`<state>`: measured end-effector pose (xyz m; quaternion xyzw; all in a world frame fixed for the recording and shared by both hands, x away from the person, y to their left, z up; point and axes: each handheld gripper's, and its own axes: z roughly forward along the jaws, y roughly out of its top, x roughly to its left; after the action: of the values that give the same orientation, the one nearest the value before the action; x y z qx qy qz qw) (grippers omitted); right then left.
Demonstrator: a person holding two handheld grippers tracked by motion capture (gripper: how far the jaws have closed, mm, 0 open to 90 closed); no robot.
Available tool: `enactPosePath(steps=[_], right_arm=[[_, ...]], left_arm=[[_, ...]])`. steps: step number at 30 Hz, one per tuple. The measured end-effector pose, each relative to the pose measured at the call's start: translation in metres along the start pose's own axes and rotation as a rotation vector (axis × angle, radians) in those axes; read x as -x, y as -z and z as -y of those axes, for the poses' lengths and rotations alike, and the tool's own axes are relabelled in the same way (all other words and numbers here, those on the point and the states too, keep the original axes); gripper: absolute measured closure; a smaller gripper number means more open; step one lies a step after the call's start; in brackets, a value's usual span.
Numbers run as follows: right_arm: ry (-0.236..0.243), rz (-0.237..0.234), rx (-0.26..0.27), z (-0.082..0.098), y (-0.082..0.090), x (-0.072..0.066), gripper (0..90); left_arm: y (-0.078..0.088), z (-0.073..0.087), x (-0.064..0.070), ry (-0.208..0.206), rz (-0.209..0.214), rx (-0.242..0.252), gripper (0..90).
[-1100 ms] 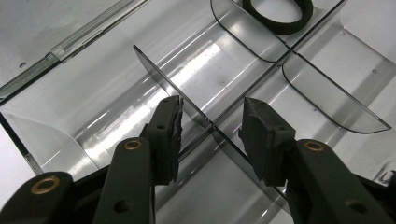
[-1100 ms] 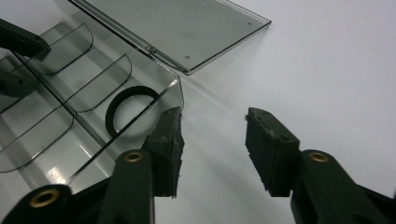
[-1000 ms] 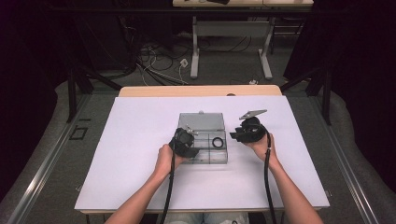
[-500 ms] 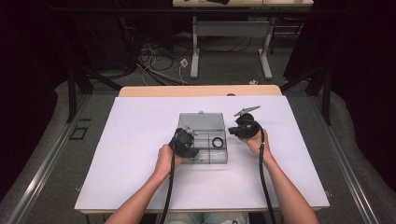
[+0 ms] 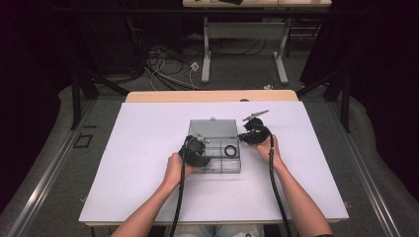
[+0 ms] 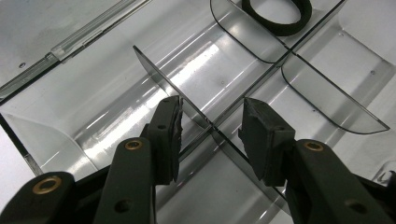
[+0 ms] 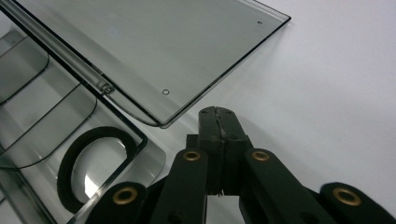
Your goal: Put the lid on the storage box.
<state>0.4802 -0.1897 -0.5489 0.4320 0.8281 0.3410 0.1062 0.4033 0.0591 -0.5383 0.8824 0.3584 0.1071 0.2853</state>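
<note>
Here, right gripper [image 7: 217, 116] — fingers together — beside box lid [image 7: 154, 51].

box [image 5: 216, 133]: clear smoky grey, see-through dividers | ring [image 5: 230, 149]: plain black | left gripper [image 6: 210, 128]: black, brass-coloured pins | right gripper [image 7: 217, 116]: black, brass-coloured pins | table [image 5: 148, 148]: plain white, light wood far edge | floor [image 5: 49, 163]: grey
</note>
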Motion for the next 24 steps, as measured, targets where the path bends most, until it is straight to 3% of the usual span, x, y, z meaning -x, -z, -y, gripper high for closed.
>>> enactPosePath(steps=[15, 24], right_arm=[[-0.027, 0.019, 0.028, -0.003, -0.011, 0.001, 90.0], [-0.032, 0.047, 0.098, 0.000, -0.015, 0.001, 90.0]], left_arm=[[0.000, 0.000, 0.000, -0.002, 0.000, -0.001, 57.7], [0.000, 0.000, 0.000, -0.003, 0.000, 0.004, 57.6]])
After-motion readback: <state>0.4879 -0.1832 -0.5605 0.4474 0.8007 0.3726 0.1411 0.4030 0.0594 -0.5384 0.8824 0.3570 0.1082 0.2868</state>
